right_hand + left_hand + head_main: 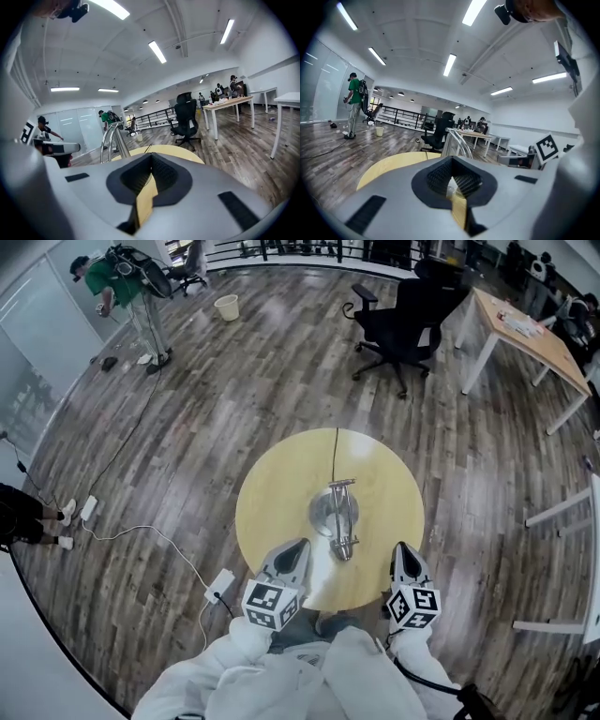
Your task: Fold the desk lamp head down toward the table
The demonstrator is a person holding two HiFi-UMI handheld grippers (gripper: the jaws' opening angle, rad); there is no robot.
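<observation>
Facing lamp [337, 512], left tongs [298, 546] seemingly shut.

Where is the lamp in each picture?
Head view: the lamp sits in the middle, on the round table.
Left gripper view: the lamp shows as silver bars sticking up near the middle.
Right gripper view: the lamp shows as silver bars left of the middle.
Shared landmark: the black chair beyond the table, also here and here.

I log a chrome desk lamp [335, 514] at the centre of the round yellow worktop [272, 493]: disc base flat, twin-rod arm standing up.
</observation>
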